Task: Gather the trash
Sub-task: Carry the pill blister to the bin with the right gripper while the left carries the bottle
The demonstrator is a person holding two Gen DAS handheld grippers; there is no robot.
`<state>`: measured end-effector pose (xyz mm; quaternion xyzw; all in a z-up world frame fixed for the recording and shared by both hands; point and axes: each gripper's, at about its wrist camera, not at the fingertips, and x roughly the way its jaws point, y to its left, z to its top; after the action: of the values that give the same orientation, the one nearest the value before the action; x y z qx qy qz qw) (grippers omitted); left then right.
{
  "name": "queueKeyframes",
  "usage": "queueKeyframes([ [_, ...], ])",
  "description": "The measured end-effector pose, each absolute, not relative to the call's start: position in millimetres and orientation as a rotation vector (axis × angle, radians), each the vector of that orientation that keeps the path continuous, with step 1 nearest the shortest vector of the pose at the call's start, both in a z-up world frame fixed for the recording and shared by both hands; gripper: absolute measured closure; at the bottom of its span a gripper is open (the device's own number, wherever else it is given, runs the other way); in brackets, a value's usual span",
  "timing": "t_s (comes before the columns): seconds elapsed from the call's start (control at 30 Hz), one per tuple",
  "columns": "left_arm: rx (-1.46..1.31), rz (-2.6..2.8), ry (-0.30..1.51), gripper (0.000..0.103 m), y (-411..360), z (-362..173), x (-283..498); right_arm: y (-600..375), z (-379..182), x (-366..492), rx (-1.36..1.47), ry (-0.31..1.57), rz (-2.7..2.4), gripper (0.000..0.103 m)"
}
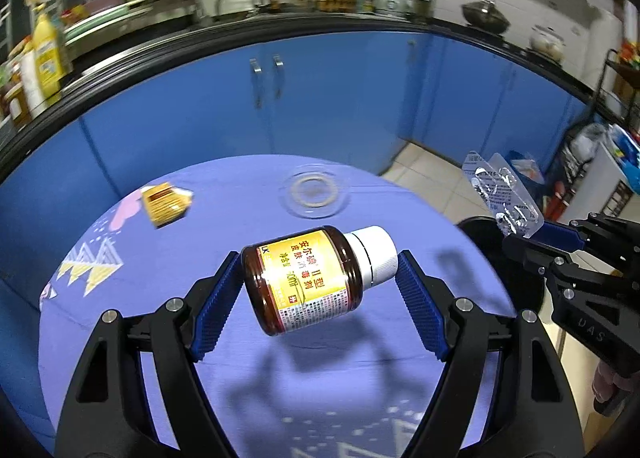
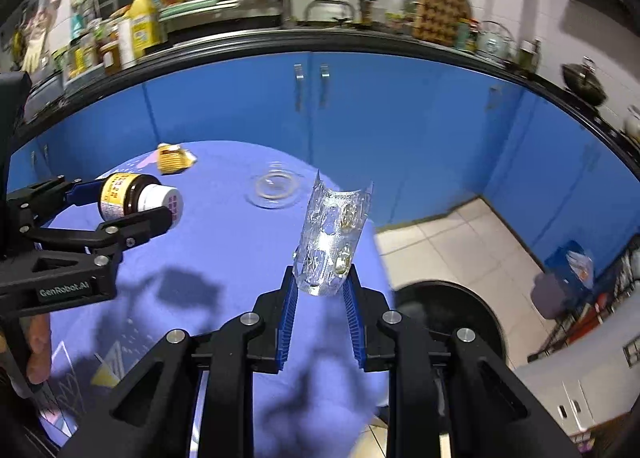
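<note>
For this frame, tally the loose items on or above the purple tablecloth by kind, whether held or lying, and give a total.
Brown glass bottle with white cap and yellow label, held in the left gripper: 1
Silver foil blister pack, held in the right gripper: 1
Crumpled yellow carton, lying on the cloth: 1
Clear round glass dish, on the cloth: 1
Total: 4

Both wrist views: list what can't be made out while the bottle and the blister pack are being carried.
- Black bin: right wrist view, the right gripper covers much of it; inside not visible.
- Blister pack: whether pills remain, glare hides it.
- Brown bottle in the left gripper: contents, the label covers the glass.
- Yellow packet: print blurred.
- Countertop items: blurred in both views.
</note>
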<state>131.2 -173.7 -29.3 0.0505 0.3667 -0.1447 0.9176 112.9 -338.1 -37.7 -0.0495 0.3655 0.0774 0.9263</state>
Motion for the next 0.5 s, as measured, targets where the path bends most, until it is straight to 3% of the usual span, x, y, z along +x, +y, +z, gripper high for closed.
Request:
queueKeyframes([
  [0.5, 0.189, -0.446, 0.744, 0.026, -274, -13, 120, -428, -34, 78, -0.036, 0.735, -0.001, 0.076],
])
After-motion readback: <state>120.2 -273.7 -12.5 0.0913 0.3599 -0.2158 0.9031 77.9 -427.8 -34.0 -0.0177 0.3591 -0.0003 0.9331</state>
